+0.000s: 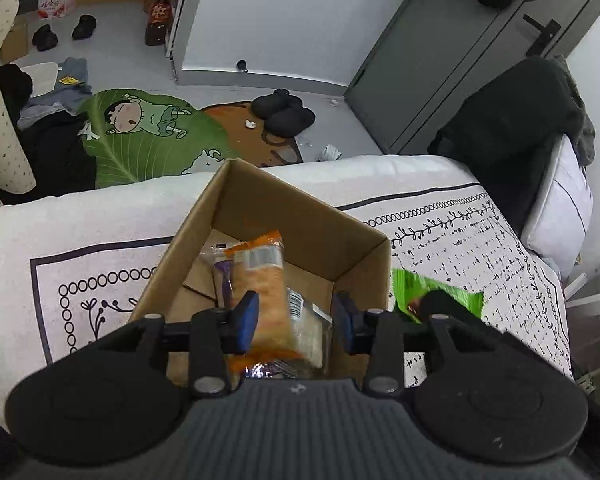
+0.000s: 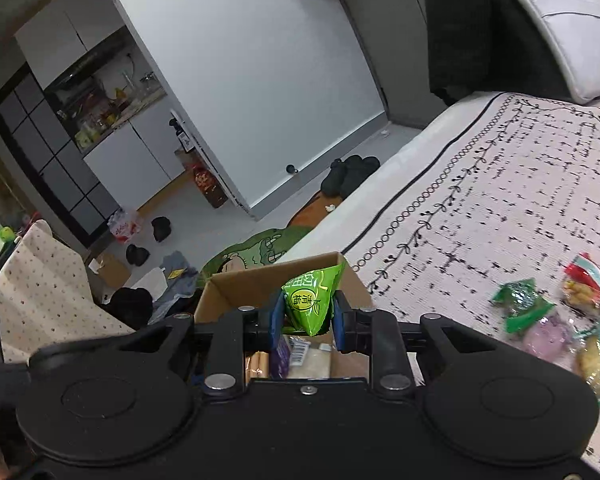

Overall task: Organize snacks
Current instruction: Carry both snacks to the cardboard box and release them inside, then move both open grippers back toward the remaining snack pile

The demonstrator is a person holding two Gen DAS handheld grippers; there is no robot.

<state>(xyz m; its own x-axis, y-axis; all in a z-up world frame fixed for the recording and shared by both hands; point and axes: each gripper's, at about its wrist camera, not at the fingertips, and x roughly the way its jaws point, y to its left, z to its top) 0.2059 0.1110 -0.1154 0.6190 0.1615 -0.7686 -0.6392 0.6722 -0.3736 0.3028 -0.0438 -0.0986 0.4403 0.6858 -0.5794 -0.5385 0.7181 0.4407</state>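
On the bed, a brown cardboard box stands open, and both grippers are right at it. More snacks lie on the blanket, well apart from the box, on the right side. Inside the box some packs already lie flat.

The left gripper points down into the box. Its fingers are spread apart, and the orange cracker pack sits between them, looking blurry. Its long side runs away from the fingers, toward the far wall of the box. I think it is dropping in.

The right gripper is pinching a green snack bag tight. The bag is just over the near edge of the box, so I think it goes in next.
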